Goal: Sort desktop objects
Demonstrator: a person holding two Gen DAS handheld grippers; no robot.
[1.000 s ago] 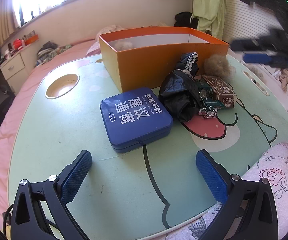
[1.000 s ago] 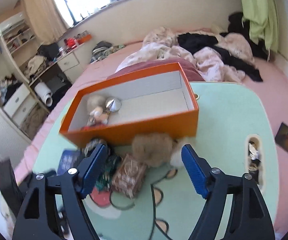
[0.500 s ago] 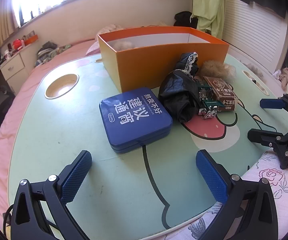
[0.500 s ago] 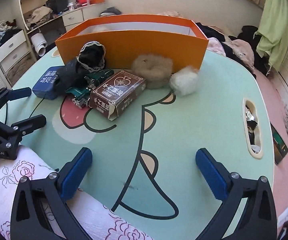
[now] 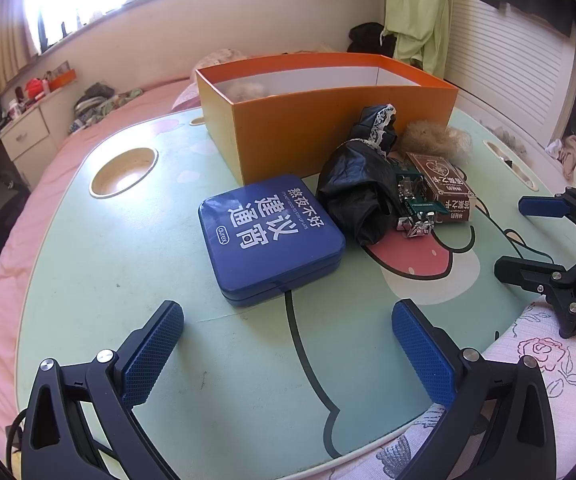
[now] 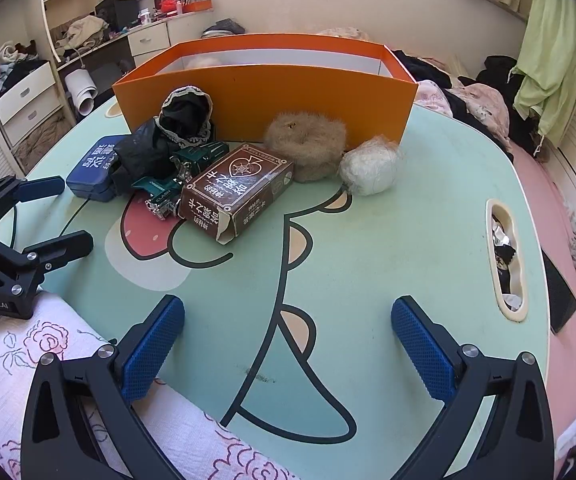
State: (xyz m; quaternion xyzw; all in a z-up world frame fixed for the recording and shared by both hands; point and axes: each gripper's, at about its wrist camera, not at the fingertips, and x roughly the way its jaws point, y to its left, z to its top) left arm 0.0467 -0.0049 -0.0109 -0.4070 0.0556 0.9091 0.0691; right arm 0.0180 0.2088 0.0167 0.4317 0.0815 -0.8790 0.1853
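An orange box [image 5: 320,128] [image 6: 263,96] stands at the back of the green cartoon table [image 5: 127,264] [image 6: 368,240], with fluffy items inside. In front of it lie a blue tin [image 5: 269,236] [image 6: 87,168], black cloth with lace [image 5: 362,184] [image 6: 175,128], green metal clips [image 5: 416,208] [image 6: 167,192], a brown card box [image 5: 442,186] [image 6: 235,194], a tan fur ring [image 5: 432,140] [image 6: 308,144] and a white fluffy ball [image 6: 370,166]. My left gripper [image 5: 288,340] [image 6: 53,216] hangs open near the tin, holding nothing. My right gripper [image 6: 288,340] [image 5: 528,240] stands open and empty over the table's front.
A round cup hole [image 5: 123,172] sits at the table's left; a slot [image 6: 506,256] with small items lies at its right. Floral fabric [image 6: 47,368] covers the front edge. A bed with clothes and drawers surround the table.
My right gripper came down from above the orange box to low over the table's front edge, its jaws widening, then held still. The left gripper has not moved.
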